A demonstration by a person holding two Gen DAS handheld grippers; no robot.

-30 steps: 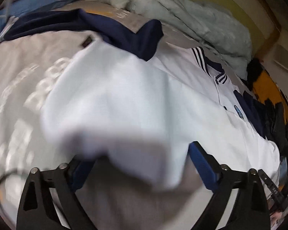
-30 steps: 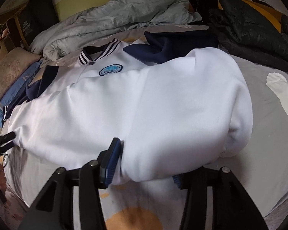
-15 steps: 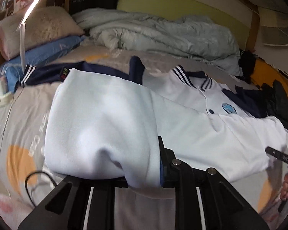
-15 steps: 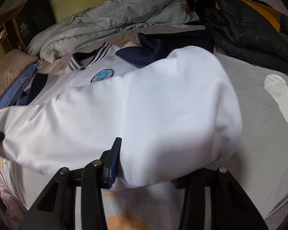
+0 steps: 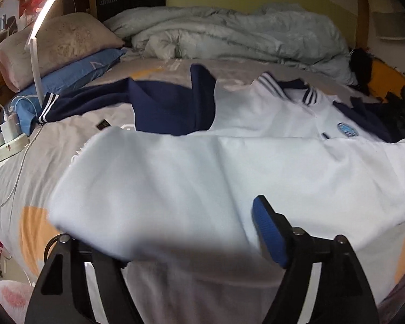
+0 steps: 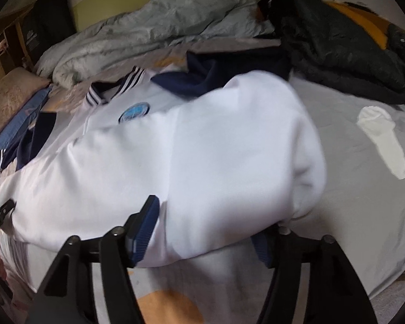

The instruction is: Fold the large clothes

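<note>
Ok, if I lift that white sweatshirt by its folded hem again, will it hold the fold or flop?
The white sweatshirt would probably flop: its folded part lies in soft rounded bulges, not sharp creases. It looks thick, so likely fairly heavy, sagging between two grip points. The navy sleeve trails loosely on the bedsheet and may drag behind.

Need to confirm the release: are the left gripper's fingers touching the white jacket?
Cannot tell. In the left wrist view the left gripper is opening with the white jacket draped between its fingers; blur hides any gap.
</note>
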